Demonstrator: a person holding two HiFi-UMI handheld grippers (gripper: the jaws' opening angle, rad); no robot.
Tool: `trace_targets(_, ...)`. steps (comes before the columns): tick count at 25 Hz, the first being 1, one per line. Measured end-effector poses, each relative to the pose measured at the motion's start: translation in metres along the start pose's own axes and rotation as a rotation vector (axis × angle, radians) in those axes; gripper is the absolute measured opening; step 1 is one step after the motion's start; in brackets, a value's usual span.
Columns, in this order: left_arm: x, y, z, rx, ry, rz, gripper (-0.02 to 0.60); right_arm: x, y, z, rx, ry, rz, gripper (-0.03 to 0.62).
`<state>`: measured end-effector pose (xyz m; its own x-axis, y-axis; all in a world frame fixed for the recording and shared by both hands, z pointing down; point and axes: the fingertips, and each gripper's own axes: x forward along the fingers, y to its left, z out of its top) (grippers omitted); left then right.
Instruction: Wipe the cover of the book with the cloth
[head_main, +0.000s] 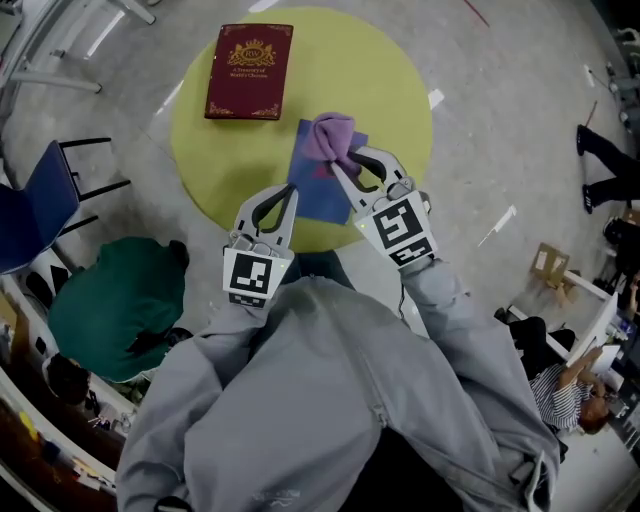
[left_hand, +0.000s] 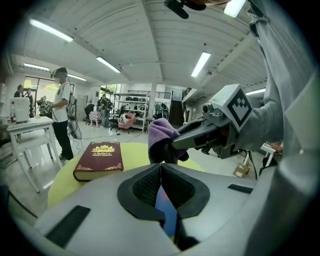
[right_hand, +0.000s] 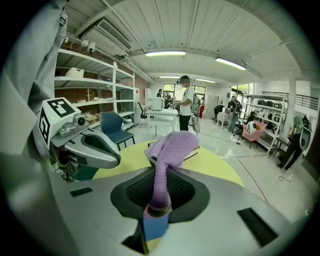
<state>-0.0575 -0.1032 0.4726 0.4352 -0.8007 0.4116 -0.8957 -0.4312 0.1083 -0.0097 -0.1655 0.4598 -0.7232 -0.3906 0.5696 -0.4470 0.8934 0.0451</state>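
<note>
Because the person's grey sleeves (head_main: 330, 400) fill the lower head view, the near rim of the round yellow bench (head_main: 400, 90) is hidden. Just beyond them, the left hand-held gripper (head_main: 290, 192) is clenched on nothing, its jaws pressed flat together above the bench's near edge. The right hand-held gripper (head_main: 345, 165) beside it is clamped on a bunched purple cloth (head_main: 332, 135), which rises between its jaws and flops over at the top. Under the cloth a blue sheet (head_main: 318, 195) lies flat on the bench; whether the cloth touches it is hard to tell. Farther off, at the bench's far left, the dark red book (head_main: 250, 70) lies closed, cover up, well apart from the cloth. In the right gripper view the cloth hides most of it. Around the bench are a pale grey floor (head_main: 520, 120) and a blue chair (head_main: 40, 200). Beyond stand shelves (right_hand: 85, 85).
</note>
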Motion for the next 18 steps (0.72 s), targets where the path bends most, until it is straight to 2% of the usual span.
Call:
trace_targets(13,0.022,0.005,-0.078,-0.035,0.214,-0.082,0.018,0.065,-0.004,-0.027,-0.126,0.273,0.21,0.072)
trace_targets(18,0.033,0.005,-0.103,-0.045,0.304,-0.129,0.018,0.087,-0.009,-0.039,-0.181,0.379,0.246,0.072)
